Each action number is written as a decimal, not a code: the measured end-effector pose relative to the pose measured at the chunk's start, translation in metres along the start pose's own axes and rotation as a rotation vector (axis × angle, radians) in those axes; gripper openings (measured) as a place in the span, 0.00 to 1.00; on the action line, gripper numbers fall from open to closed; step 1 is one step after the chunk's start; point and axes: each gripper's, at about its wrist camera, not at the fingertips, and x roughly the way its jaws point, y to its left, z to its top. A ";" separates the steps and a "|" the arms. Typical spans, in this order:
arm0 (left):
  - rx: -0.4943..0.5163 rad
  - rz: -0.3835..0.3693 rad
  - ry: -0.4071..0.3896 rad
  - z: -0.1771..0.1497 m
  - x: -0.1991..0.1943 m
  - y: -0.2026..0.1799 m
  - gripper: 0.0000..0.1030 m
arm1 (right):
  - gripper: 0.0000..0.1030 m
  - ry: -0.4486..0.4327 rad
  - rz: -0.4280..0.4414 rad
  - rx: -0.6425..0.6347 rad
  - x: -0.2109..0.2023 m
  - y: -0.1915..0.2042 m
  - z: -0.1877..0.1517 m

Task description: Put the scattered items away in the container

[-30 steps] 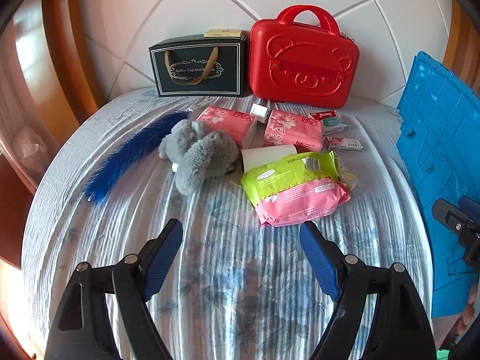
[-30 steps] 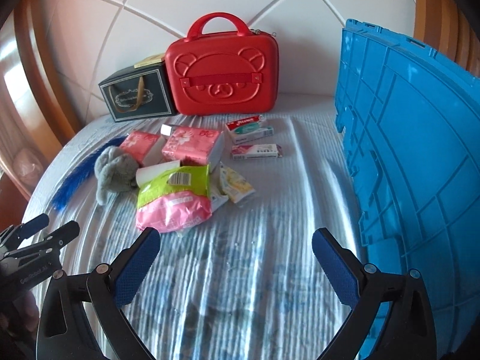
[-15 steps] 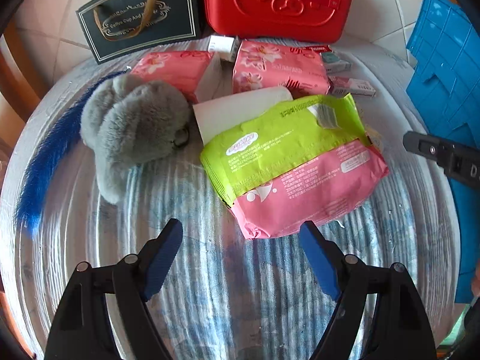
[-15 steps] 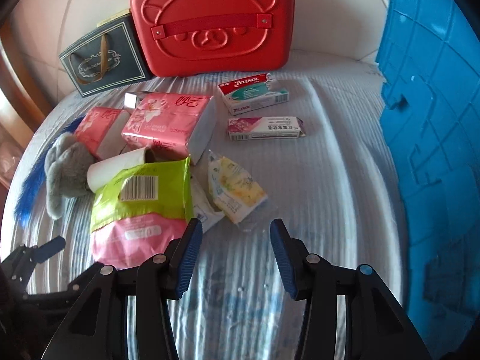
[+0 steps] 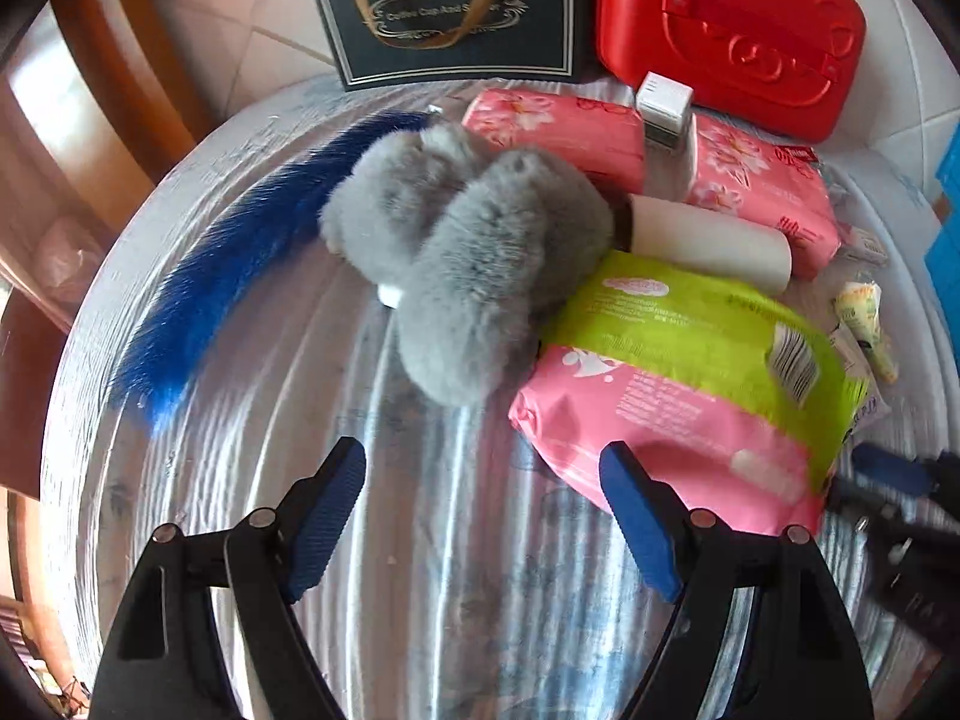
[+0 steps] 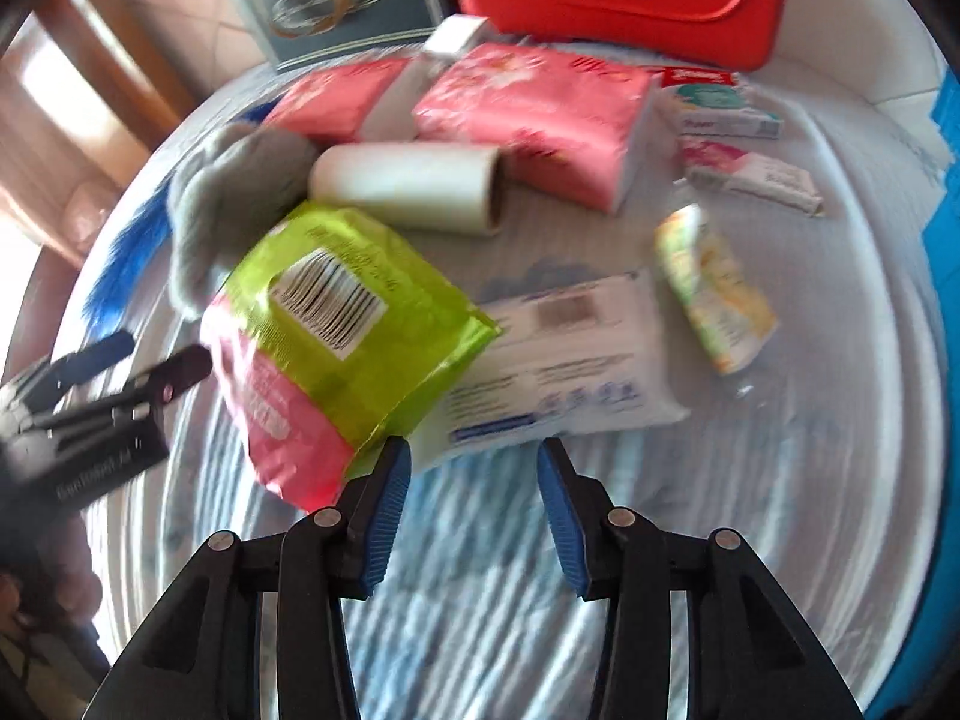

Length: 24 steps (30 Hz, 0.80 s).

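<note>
Scattered on the striped bed cover lie a grey plush toy (image 5: 480, 276), a blue feather (image 5: 240, 252), a white roll (image 5: 708, 240), two pink tissue packs (image 5: 558, 132) and a green-and-pink pack (image 5: 690, 372). My left gripper (image 5: 480, 456) hangs open just in front of the plush, its right finger next to the green-and-pink pack. My right gripper (image 6: 474, 450) has its jaws narrowed but open and nothing between them. It hovers at the near edge of a white-and-blue pack (image 6: 558, 360) and the green-and-pink pack (image 6: 348, 324). A yellow sachet (image 6: 714, 294) lies further right.
A red bear case (image 5: 732, 30) and a dark gift bag (image 5: 456, 12) stand against the white headboard. Two medicine boxes (image 6: 726, 114) lie at the back right. The blue crate (image 6: 948, 240) fills the right edge. A wooden bed frame curves along the left.
Both grippers have come down close over the pile. The right jaws have narrowed from wide apart. The left view has shifted toward the grey plush.
</note>
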 end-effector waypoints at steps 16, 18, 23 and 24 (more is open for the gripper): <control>-0.111 -0.159 0.120 0.017 0.006 -0.054 0.78 | 0.69 -0.119 -0.107 0.110 -0.054 -0.033 -0.021; -0.114 -0.135 0.155 0.020 0.023 -0.063 0.79 | 0.69 -0.125 -0.126 0.129 -0.054 -0.049 -0.017; -0.045 -0.056 0.122 0.017 0.041 -0.065 0.99 | 0.77 -0.112 -0.143 0.147 -0.039 -0.064 0.002; -0.034 -0.067 0.119 0.014 0.043 -0.059 0.99 | 0.77 -0.113 -0.147 0.148 -0.036 -0.065 0.005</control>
